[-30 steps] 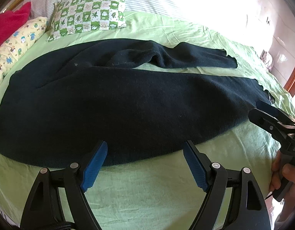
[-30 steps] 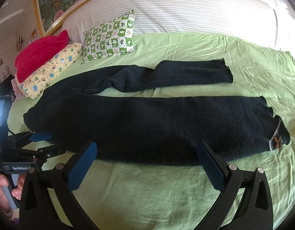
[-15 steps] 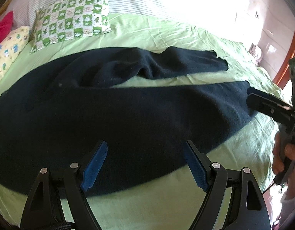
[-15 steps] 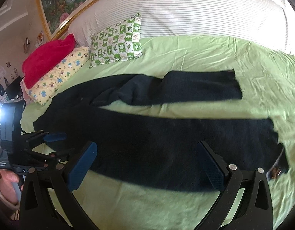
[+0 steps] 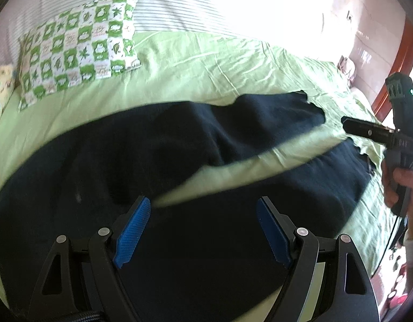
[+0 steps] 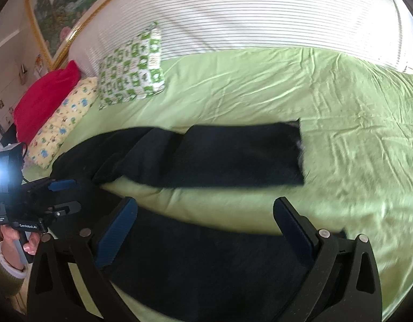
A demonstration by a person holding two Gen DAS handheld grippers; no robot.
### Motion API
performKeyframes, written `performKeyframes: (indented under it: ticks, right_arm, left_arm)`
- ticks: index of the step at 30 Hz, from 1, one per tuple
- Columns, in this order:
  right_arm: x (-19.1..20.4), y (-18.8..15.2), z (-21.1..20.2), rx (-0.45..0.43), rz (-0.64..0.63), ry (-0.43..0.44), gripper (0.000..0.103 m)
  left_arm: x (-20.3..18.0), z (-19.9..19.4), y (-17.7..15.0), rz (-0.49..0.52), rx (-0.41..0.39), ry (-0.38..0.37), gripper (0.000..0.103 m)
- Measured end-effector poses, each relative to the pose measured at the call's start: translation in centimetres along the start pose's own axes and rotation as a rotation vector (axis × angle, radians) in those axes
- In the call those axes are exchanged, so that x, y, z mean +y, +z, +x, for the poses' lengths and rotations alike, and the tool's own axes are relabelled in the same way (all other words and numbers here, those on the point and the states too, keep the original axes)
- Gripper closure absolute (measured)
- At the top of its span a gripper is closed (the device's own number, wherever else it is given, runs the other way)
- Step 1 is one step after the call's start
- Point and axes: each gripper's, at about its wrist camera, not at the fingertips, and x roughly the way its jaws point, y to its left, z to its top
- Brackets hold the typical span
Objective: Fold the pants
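Green bedsheet (image 6: 260,86) carries dark pants (image 5: 206,255) beneath both released hand-held grippers (image 5: 203,230) (image 6: 206,230).

One pair of dark pants (image 6: 228,158) lies across the middle of the frame, with two legs showing. One green bed (image 6: 260,86) carries it. Three pillows sit at the upper left: one green-checked pillow (image 6: 131,72), one yellow patterned pillow (image 6: 61,126), one red pillow (image 6: 45,99). One framed painting (image 6: 72,8) hangs above them. Two grippers: the left gripper (image 5: 203,230) and the right gripper (image 6: 206,230), two fingers each.
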Motion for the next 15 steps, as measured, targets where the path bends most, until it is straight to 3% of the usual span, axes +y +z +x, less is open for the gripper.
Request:
performKeyframes:
  ticks: [15]
  right_arm:
    - [-7.3,6.5,5.6,0.081,0.064,-0.063,0.022]
  left_arm:
    - [1.7,7.1,9.2,0.127,0.07,-0.038,0.021]
